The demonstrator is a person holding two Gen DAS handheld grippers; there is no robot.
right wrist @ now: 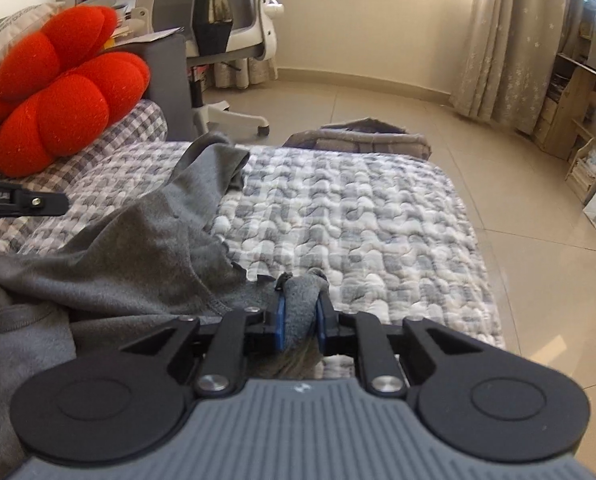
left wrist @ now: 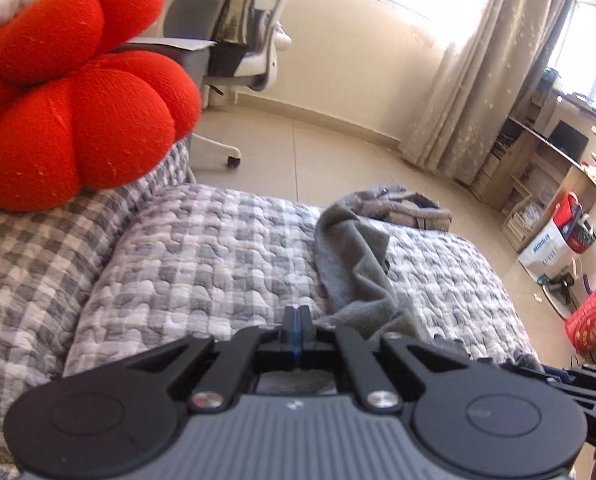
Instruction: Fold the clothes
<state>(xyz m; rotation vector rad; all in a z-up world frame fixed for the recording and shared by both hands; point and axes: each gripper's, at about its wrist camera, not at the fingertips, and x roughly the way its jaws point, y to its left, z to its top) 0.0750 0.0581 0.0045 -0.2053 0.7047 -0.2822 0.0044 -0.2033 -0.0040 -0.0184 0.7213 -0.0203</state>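
On the checked quilt of the bed (right wrist: 358,208) there are two lots of clothing. At the far edge lies a grey-brown garment (right wrist: 362,138) that already looks folded into a flat, tidy packet; how it came to lie so, I cannot say. The other one, a grey fleece garment (right wrist: 146,248), is not folded: it lies crumpled and drawn out in a long ridge across the quilt.

The right claw (right wrist: 300,312) is closed on a bunch of this grey fleece, and the cloth fills the gap between its blue pads. The left claw (left wrist: 297,328) is pressed completely together; its fingers meet, and I see no cloth between them, although the fleece lies just beside it.

My judgement is that one piece is finished, and the fleece garment must yet be spread flat and folded.
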